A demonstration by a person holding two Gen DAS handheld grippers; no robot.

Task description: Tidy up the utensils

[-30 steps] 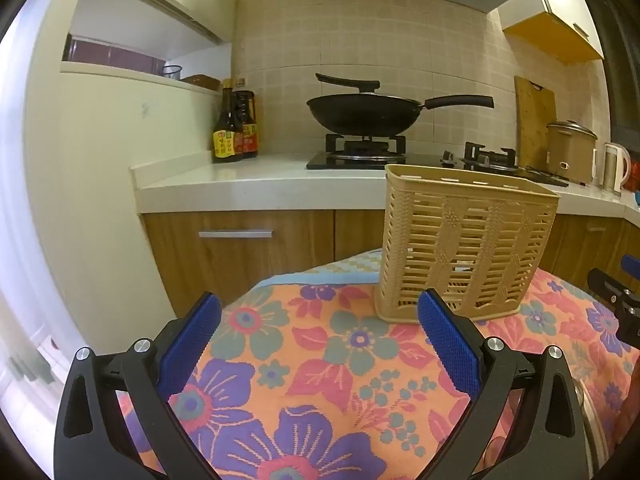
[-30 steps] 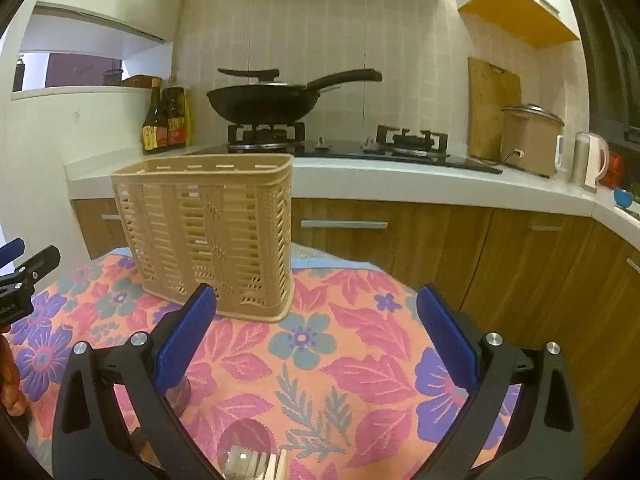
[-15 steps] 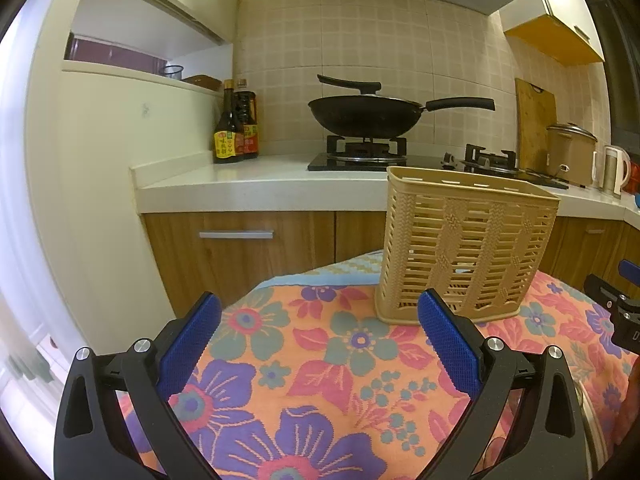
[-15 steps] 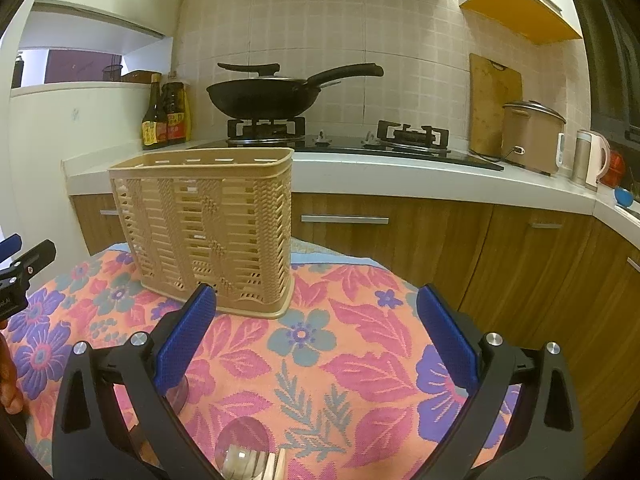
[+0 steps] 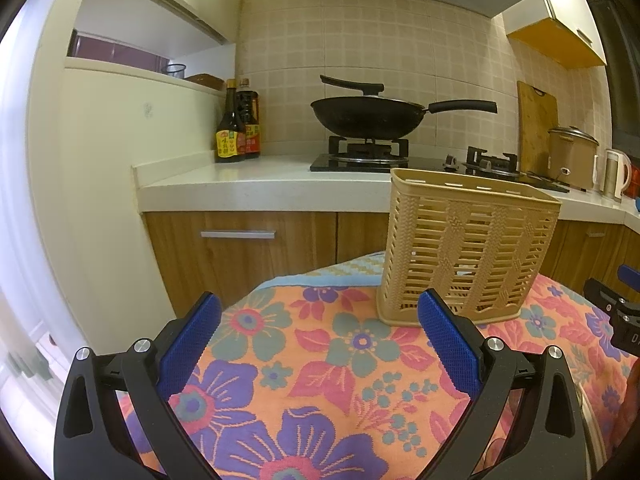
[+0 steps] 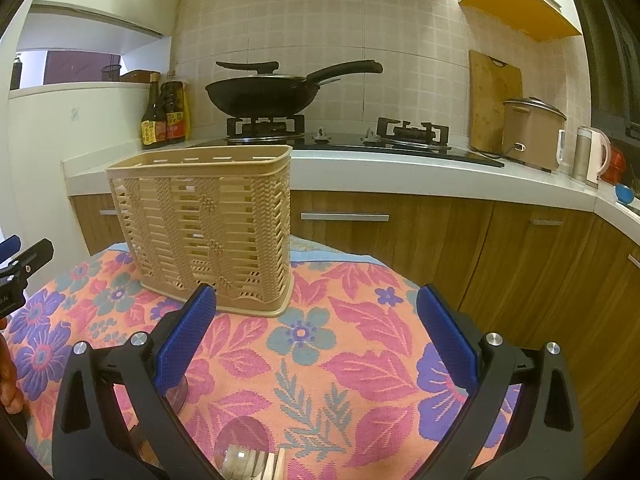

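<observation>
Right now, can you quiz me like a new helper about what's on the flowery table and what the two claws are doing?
1. True or false: the left claw is holding a spoon.
2. What stands on the flowery cloth beyond the right claw? A) a tan slotted basket B) a kettle C) a wok
3. Fill in: the shiny spoon lies at the near edge, just below the open ____ claw.

Key
1. False: both claws are open and hold nothing.
2. A, the basket stands upright on the cloth.
3. right
</observation>
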